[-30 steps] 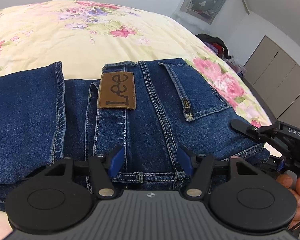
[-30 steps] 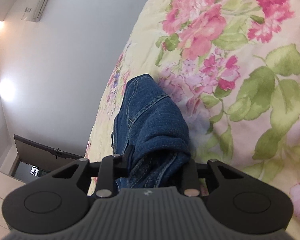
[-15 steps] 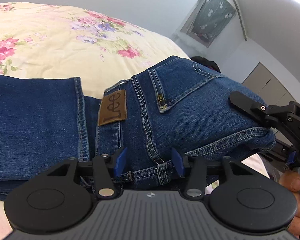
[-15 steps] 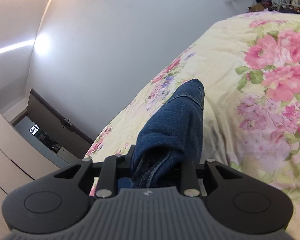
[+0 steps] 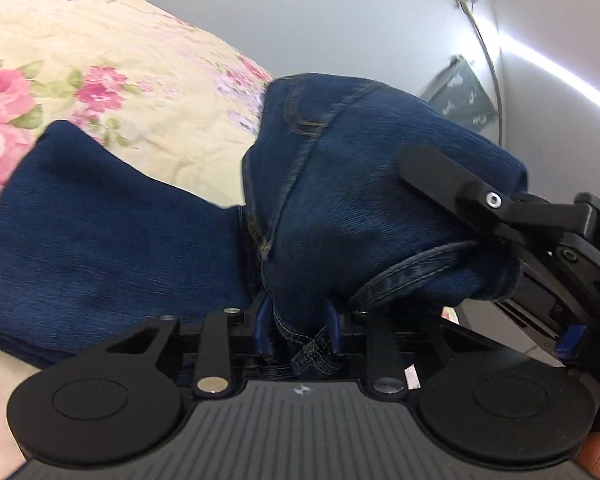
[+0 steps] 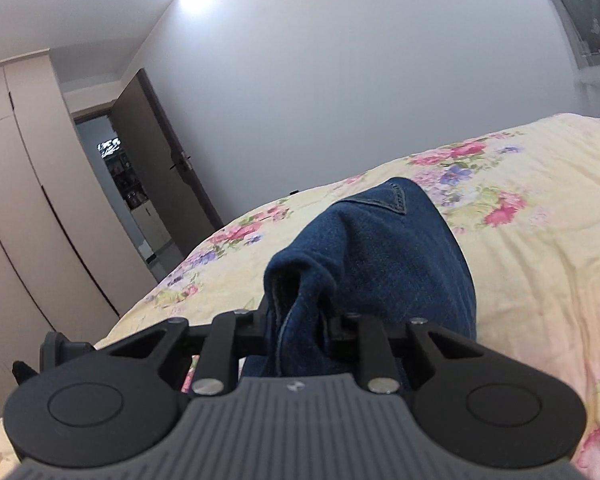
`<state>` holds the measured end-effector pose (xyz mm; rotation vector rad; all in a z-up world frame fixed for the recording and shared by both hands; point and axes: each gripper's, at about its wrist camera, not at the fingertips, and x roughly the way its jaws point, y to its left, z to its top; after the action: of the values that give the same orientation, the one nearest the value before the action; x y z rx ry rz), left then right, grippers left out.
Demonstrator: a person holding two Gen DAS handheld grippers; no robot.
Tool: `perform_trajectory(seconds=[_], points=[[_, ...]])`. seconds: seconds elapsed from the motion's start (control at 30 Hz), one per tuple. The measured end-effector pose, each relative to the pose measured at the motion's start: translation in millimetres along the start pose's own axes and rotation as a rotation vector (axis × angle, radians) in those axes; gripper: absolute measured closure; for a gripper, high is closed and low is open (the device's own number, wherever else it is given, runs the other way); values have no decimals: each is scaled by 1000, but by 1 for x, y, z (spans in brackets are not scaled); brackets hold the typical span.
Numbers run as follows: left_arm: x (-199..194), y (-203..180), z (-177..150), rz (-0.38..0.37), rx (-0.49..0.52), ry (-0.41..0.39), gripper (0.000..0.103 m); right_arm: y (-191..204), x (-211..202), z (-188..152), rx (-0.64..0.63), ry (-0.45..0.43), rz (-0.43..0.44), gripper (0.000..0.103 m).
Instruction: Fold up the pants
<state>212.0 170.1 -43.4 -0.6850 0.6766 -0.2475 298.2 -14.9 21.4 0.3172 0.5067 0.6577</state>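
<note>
Two grippers are clamped on the pants [image 5: 340,208], dark blue denim with tan stitched seams. The waistband, with a belt loop, is pinched between the blue pads of the left gripper [image 5: 298,330]; a bunched fold is pinched by the right gripper [image 6: 296,326], also seen in the left view. The cloth is raised in a rounded hump above the bed [image 6: 532,264], on its creased floral quilt.
</note>
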Motion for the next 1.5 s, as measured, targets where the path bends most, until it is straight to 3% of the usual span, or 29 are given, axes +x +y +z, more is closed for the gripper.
perform_trajectory(seconds=[0.33, 0.47, 0.6, 0.67, 0.8, 0.87, 0.9, 1.03, 1.2, 1.23, 1.33, 1.4, 1.43, 1.5], points=[[-40, 67, 10, -68, -132, -85, 77, 92, 69, -24, -181, 121, 18, 88], [-60, 109, 7, 12, -194, -72, 60, 122, 94, -39, -250, 184, 50, 88], [-87, 170, 0, 63, -368, -99, 60, 141, 113, -63, -323, 249, 56, 87], [-103, 193, -3, 110, -438, -128, 60, 147, 142, -92, -395, 290, 68, 87], [-124, 215, -1, 133, -478, -177, 60, 149, 165, -126, -450, 362, 72, 86], [-129, 214, 3, 155, -469, -192, 60, 149, 175, -139, -499, 413, 70, 81], [-131, 216, 5, 156, -468, -197, 60, 149, 175, -139, -499, 413, 70, 72], [-129, 210, 5, 146, -429, -181, 59, 153, 174, -149, -592, 461, 93, 53], [-127, 196, 4, 120, -382, -171, 59, 123, 113, -114, -502, 390, 123, 45], [-128, 196, 5, 105, -390, -178, 55, 113, 103, -107, -483, 369, 108, 43], [-136, 194, 6, 69, -410, -215, 52, 88, 83, -91, -430, 331, 53, 43], [-138, 188, 9, 59, -399, -219, 50, 49, 59, -76, -358, 290, -56, 42], [-136, 184, 11, 66, -383, -209, 45, 49, 59, -76, -358, 290, -56, 40], [-127, 177, 13, 93, -346, -170, 43, 9, 48, -71, -228, 290, -154, 32]])
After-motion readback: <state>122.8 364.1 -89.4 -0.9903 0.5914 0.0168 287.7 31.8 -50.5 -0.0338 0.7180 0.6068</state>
